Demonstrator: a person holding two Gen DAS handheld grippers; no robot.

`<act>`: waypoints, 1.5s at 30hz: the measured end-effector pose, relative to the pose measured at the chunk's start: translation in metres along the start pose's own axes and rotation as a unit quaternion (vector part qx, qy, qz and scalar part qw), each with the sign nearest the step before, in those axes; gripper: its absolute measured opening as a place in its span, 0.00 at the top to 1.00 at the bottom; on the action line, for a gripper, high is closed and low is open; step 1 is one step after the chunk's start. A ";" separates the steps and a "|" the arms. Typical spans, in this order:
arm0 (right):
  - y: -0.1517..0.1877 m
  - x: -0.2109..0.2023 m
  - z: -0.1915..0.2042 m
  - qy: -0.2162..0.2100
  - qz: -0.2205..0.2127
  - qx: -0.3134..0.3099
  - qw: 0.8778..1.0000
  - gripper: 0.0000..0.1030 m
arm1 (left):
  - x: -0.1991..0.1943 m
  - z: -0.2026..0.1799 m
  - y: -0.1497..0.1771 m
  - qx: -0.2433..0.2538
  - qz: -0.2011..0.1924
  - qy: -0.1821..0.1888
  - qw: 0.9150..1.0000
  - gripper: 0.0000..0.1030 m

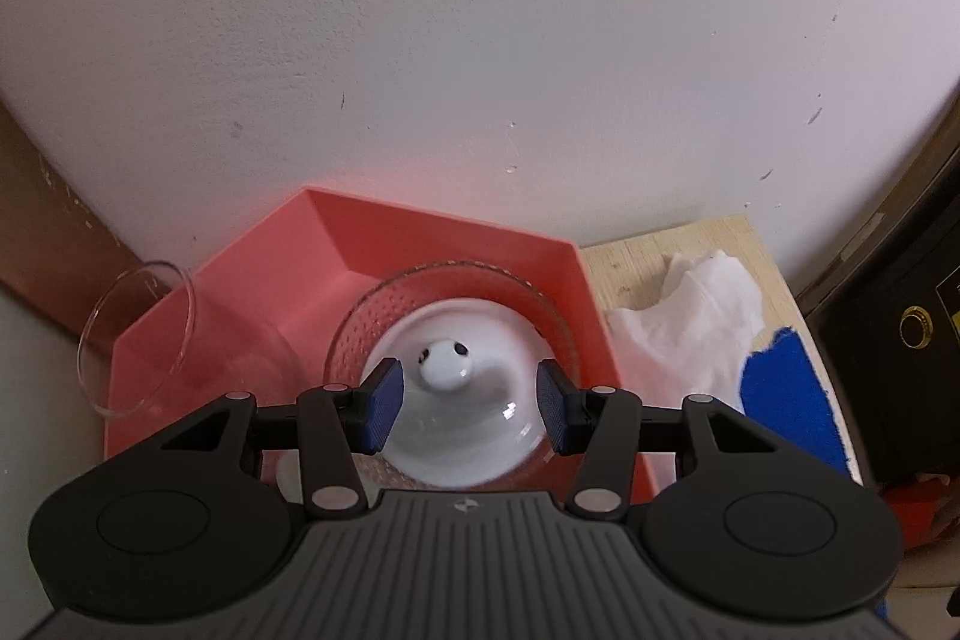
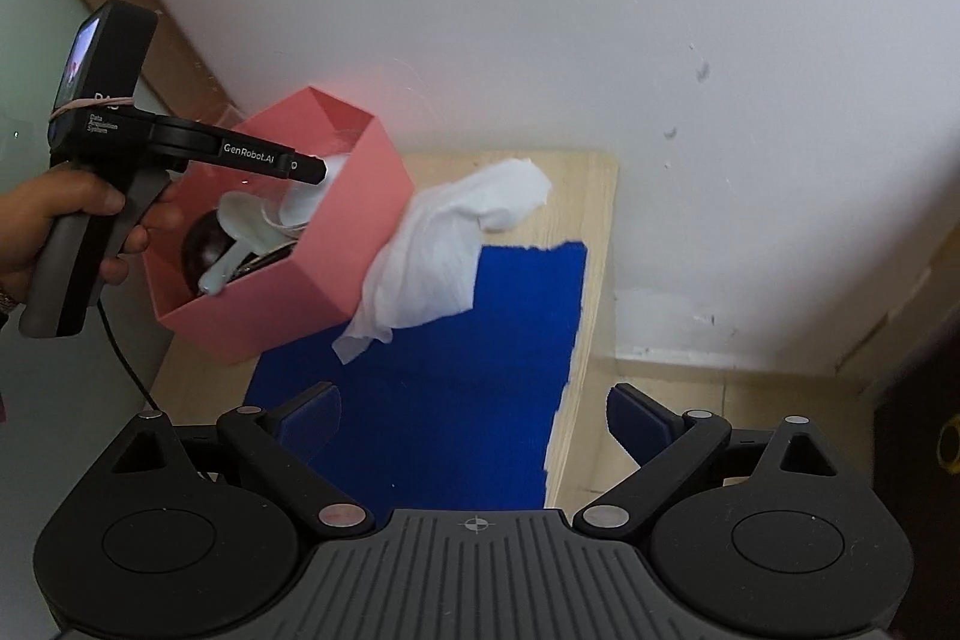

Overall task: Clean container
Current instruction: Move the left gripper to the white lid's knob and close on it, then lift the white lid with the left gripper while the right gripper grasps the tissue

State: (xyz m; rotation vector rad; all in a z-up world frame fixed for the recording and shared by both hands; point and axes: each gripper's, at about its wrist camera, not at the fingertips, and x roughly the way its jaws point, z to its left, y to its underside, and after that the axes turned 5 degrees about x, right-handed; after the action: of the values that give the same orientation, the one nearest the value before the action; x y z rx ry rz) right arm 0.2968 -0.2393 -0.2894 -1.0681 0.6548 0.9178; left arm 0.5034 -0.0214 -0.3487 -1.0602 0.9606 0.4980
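A pink hexagonal bin (image 1: 438, 220) holds a dimpled glass bowl (image 1: 372, 304). In the bowl rests a white lid (image 1: 480, 436) whose round knob (image 1: 445, 364) has black dots. My left gripper (image 1: 469, 376) hangs open just over the lid, its blue pads on either side and touching nothing. In the right wrist view a hand (image 2: 60, 220) holds the left gripper (image 2: 312, 169), which reaches into the pink bin (image 2: 288, 304). My right gripper (image 2: 473, 394) stands wide open and empty above a blue mat (image 2: 450, 400). A white cloth (image 2: 444, 250) lies crumpled between bin and mat.
A clear glass dish (image 1: 138, 334) leans on the bin's left rim. A dark round object (image 2: 207, 244) and a white spoon-like piece (image 2: 240, 232) also sit in the bin. The small wooden table (image 2: 594, 232) stands against a white wall, with a black cabinet (image 1: 900, 340) at its right.
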 end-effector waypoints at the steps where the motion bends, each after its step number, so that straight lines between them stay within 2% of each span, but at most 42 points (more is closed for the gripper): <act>1: 0.002 0.002 0.000 -0.002 0.000 0.006 1.000 0.07 | 0.003 0.001 0.000 -0.004 -0.001 0.000 1.000 0.46; 6: 0.007 0.008 -0.001 -0.001 -0.002 0.020 1.000 0.09 | 0.014 0.011 0.005 -0.034 0.008 0.005 0.999 0.46; 8: 0.007 0.011 -0.002 0.003 -0.004 0.022 1.000 0.10 | 0.013 0.012 0.006 -0.040 -0.003 0.015 0.999 0.53; 9: 0.006 0.012 -0.003 0.004 -0.004 0.024 1.000 0.12 | 0.014 0.013 0.006 -0.044 -0.004 0.015 0.999 0.61; 12: 0.005 0.016 -0.005 0.010 -0.009 0.026 1.000 0.14 | 0.018 0.014 0.006 -0.052 -0.007 0.017 0.998 0.64; 13: 0.004 0.018 -0.006 0.013 -0.010 0.026 1.000 0.14 | 0.019 0.014 0.005 -0.052 -0.007 0.018 0.998 0.70; 16: 0.004 0.022 -0.006 0.021 -0.012 0.028 0.999 0.16 | 0.020 0.016 0.006 -0.063 -0.011 0.021 0.998 0.75; 24: -0.004 0.028 -0.001 0.021 -0.020 0.011 1.000 0.16 | 0.014 0.018 0.007 -0.071 -0.015 0.023 0.997 0.76; 33: -0.013 0.034 0.006 0.007 -0.033 0.015 0.999 0.16 | -0.016 0.018 0.001 -0.084 -0.052 0.044 0.994 0.76; 38: -0.015 0.045 0.015 -0.007 -0.038 -0.002 0.999 0.19 | -0.043 0.012 0.007 -0.114 -0.068 0.070 0.989 0.76; 41: -0.017 0.058 0.020 -0.003 -0.042 -0.035 0.998 0.20 | -0.056 0.010 0.016 -0.144 -0.069 0.100 0.982 0.76; 45: -0.023 0.079 0.017 0.008 -0.034 -0.065 0.997 0.34 | -0.067 0.013 0.030 -0.199 -0.073 0.137 0.968 0.76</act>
State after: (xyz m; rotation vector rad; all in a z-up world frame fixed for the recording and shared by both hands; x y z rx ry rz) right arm 0.3552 -0.2037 -0.3386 -1.2085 0.5742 0.9030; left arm 0.4513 0.0094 -0.3046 -1.5832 1.0373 0.4389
